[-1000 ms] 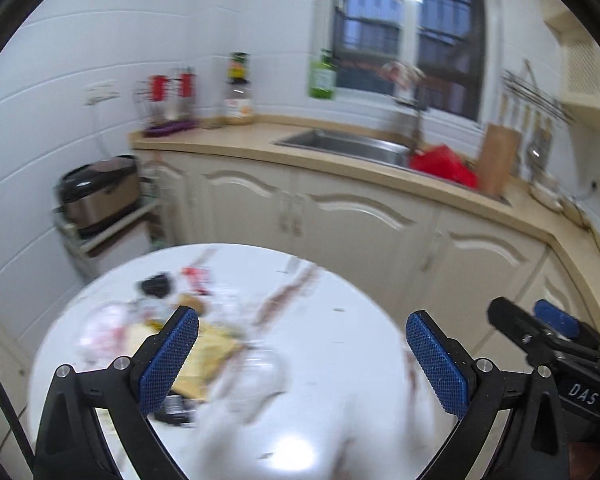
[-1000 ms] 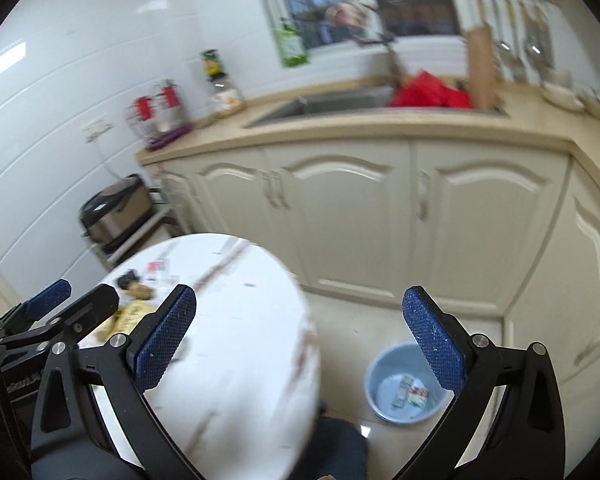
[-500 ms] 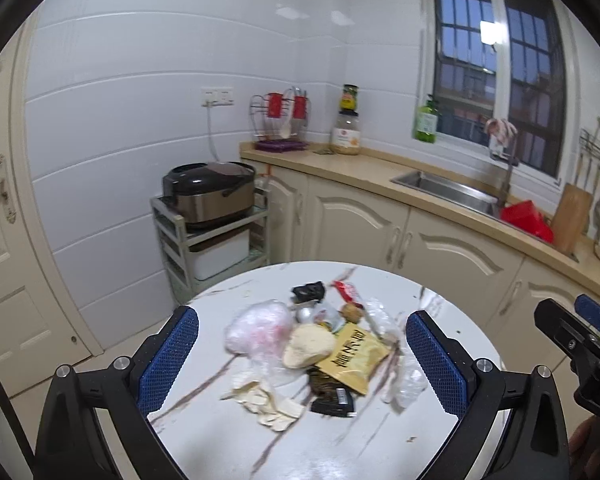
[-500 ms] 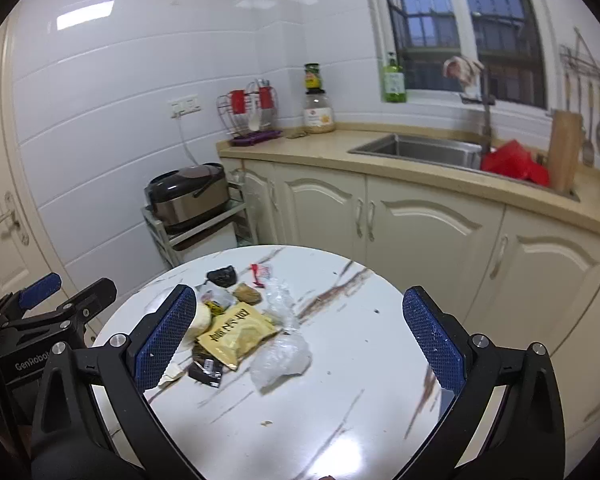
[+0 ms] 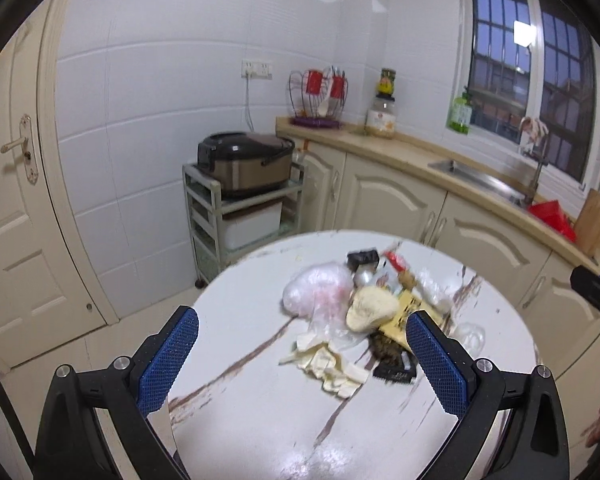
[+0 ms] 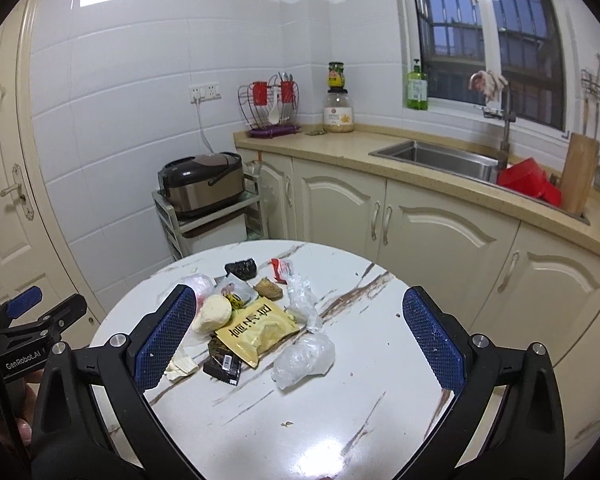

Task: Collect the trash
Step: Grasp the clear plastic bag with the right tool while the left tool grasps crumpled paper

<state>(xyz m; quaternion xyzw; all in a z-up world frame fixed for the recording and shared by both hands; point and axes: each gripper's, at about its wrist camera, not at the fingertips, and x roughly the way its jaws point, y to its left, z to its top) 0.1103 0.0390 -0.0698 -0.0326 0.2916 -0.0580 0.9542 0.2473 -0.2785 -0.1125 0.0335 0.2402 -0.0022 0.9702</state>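
Both grippers hang above the near edge of a round white marble-patterned table (image 6: 372, 344), and both are empty. The left gripper (image 5: 302, 356) has its jaws spread wide, the blue pads (image 5: 168, 360) well apart with nothing between them and nothing touching them; below the gap lies bare tabletop and the near part of the trash. The right gripper (image 6: 300, 340) is likewise spread wide and holds nothing, its pads clear of the table and of every item. The trash sits in one loose heap left of the table's centre. In the right wrist view a yellow snack packet (image 6: 256, 332) lies in the middle of the heap, with a pale round bun-like lump (image 6: 214, 314) just left of it and touching a pinkish plastic bag (image 6: 200, 284) behind. A crumpled clear plastic bag (image 6: 304, 360) lies just right of the packet on the near side. A small black wrapper with a barcode (image 6: 224, 366) lies at the packet's near left corner, beside scraps of crumpled pale paper (image 6: 180, 366). At the far side of the heap are a black crumpled piece (image 6: 241, 268), a red and white sachet (image 6: 282, 270) and a brown lump (image 6: 268, 289). Beyond the table stand cream cabinets (image 6: 432, 224), a sink (image 6: 436, 158) and a rice cooker (image 6: 202, 184) on a small shelf.
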